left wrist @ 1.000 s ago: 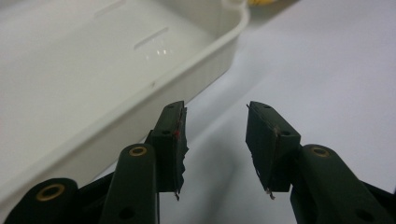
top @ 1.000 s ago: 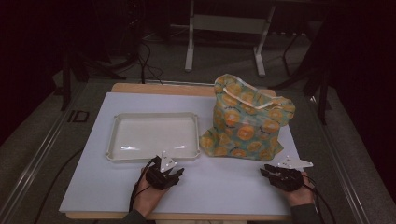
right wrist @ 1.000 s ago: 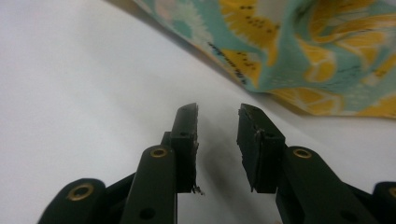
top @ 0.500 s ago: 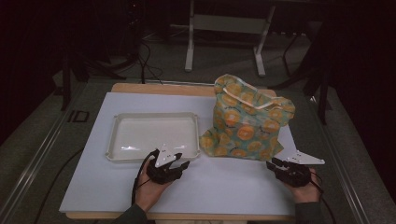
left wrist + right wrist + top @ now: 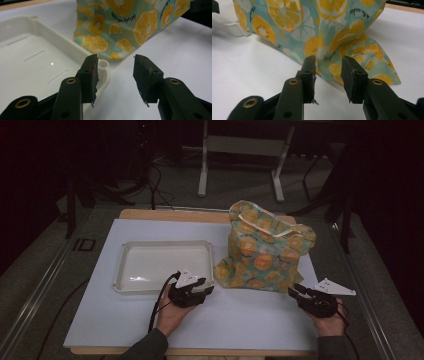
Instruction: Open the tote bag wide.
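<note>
- High view: your left gripper [image 5: 199, 287] sits at about 6 o'clock on the table [image 5: 260, 320], just off the near right corner of the white tray [image 5: 165, 246]. Your right gripper [image 5: 301, 293] is out at 4 o'clock, near the bag's lower right corner.
- The fruit-print bag [image 5: 265, 247] stands at roughly 2 o'clock, just beside the tray's right edge. It's slumped but upright, with the mouth and pale handles on top. Lighting is dim, so I can't tell whether anything is inside.
- Left gripper view: your left gripper [image 5: 115, 72] has its jaws spread wide and nothing between them. It's pointed at the gap where the tray [image 5: 37, 32] corner meets the bag [image 5: 120, 27] hem at 12 o'clock. That looks like a staging pose, not a grab.
- Right gripper view: your right gripper [image 5: 328, 72] also has its jaws parted and empty. They line up on a fold of the bag [image 5: 317, 27] low on its near side, close but not touching.
- My read: the tray is empty and sits right next to the bag, so it's probably the drop zone for whatever comes out. You're flanking the bag so one side can pin the cloth while the other opens it.
- Watch out: the fabric is limp, so a low pinch may drag the whole bag instead of opening it.
</note>
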A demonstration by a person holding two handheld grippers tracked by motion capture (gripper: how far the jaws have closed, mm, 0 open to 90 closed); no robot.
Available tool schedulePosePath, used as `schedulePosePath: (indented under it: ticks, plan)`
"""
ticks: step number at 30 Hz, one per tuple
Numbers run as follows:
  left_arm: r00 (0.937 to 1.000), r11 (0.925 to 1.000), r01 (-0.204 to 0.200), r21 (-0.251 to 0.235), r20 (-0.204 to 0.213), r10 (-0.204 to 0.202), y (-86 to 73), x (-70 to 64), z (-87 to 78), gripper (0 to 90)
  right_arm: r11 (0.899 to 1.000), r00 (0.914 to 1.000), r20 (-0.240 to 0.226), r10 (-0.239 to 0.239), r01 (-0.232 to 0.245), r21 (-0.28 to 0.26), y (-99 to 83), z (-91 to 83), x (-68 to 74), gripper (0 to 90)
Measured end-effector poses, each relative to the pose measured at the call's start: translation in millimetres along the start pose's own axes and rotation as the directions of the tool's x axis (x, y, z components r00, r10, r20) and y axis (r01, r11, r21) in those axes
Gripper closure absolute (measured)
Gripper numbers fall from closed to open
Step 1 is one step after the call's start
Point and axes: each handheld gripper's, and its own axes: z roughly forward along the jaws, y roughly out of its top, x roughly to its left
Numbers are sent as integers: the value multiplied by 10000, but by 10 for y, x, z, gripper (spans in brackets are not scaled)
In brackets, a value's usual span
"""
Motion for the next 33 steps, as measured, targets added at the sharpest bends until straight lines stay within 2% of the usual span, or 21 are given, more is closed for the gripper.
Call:
schedulePosePath:
  ticks: [3,7,10,12,15,22,27,29,31,33]
  plan:
    - [9997,9999,-163,-12,189,163,62,10,43,542,10000,10000,41,-49,49,-19,32,26,9,661]
    - [9995,9998,-219,6,217,218,121,13,87,543,9999,10000,70,-62,62,-80,71,46,11,689]
    - [9993,9997,-258,9,288,257,168,5,123,546,9999,9999,57,-114,115,-92,110,85,14,745]
    - [9992,9995,-304,75,252,302,202,-15,157,550,9999,9999,-21,-118,118,-67,110,111,14,822]
    - [9990,9995,-297,105,323,294,220,-27,178,555,9995,9996,-27,-277,277,170,98,140,35,898]
    - [9976,9992,-389,114,586,382,302,-113,267,557,9983,9990,-140,-429,434,393,83,190,54,900]
    - [9947,9981,-604,68,832,597,412,-217,362,554,9975,9986,-247,-477,490,514,75,222,77,900]
    - [9947,9981,-604,68,832,597,412,-217,362,553,9974,9984,-264,-490,503,514,74,224,80,900]
    - [9942,9975,-708,52,812,702,477,-253,411,553,9972,9981,-305,-526,541,507,72,226,83,900]
    - [9949,9979,-647,7,775,644,544,-283,462,556,9969,9978,-359,-558,576,536,71,227,87,900]
